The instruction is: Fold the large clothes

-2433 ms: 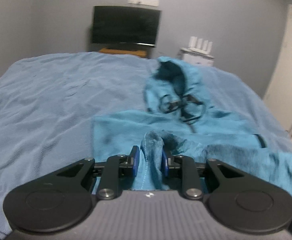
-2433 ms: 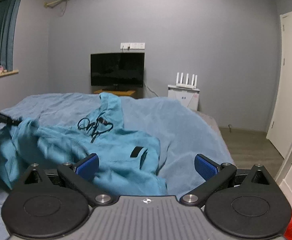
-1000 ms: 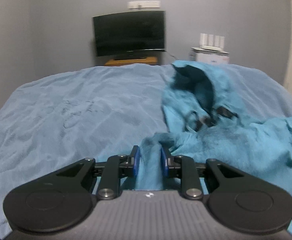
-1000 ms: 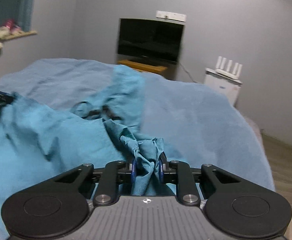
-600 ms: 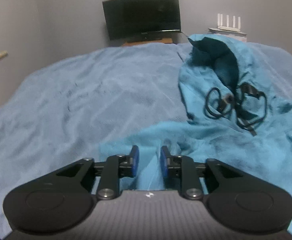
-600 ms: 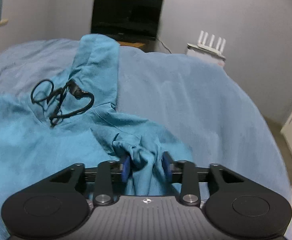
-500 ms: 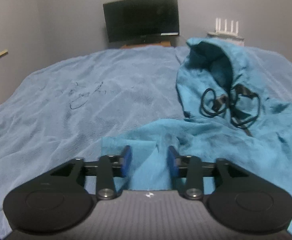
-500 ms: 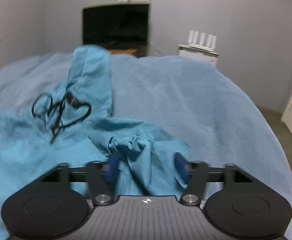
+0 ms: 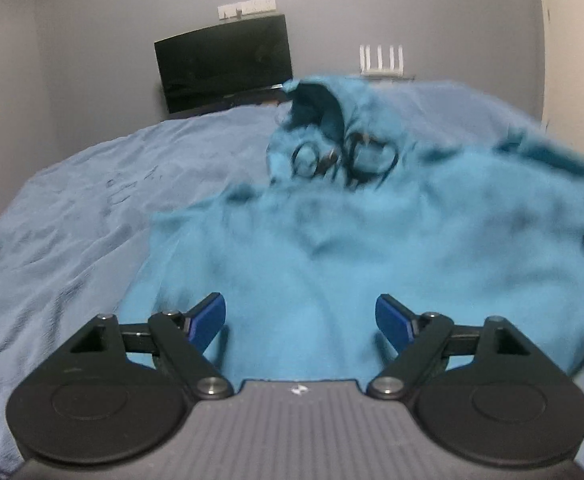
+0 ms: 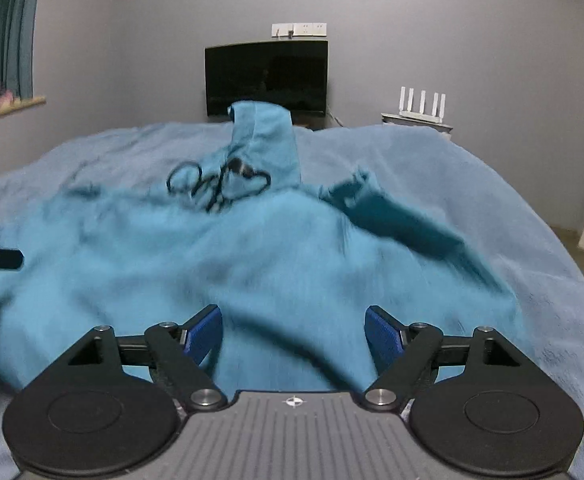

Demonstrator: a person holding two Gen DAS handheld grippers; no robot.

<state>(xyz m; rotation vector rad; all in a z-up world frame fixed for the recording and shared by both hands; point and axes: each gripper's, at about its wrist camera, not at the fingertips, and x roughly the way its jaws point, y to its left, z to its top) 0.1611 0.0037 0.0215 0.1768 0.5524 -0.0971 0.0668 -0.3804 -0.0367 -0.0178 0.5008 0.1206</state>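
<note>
**Bed and what lies on it**

We see a wide bed covered edge to edge by a pale blue blanket, softly creased. Directly on the blanket lies a teal hoodie, spread over the near middle, its hood pointing toward the far end and black drawcords looped at the neck.

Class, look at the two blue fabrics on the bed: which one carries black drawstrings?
The teal hoodie, brighter, lying atop the pale blue blanket, which has none.
</note>
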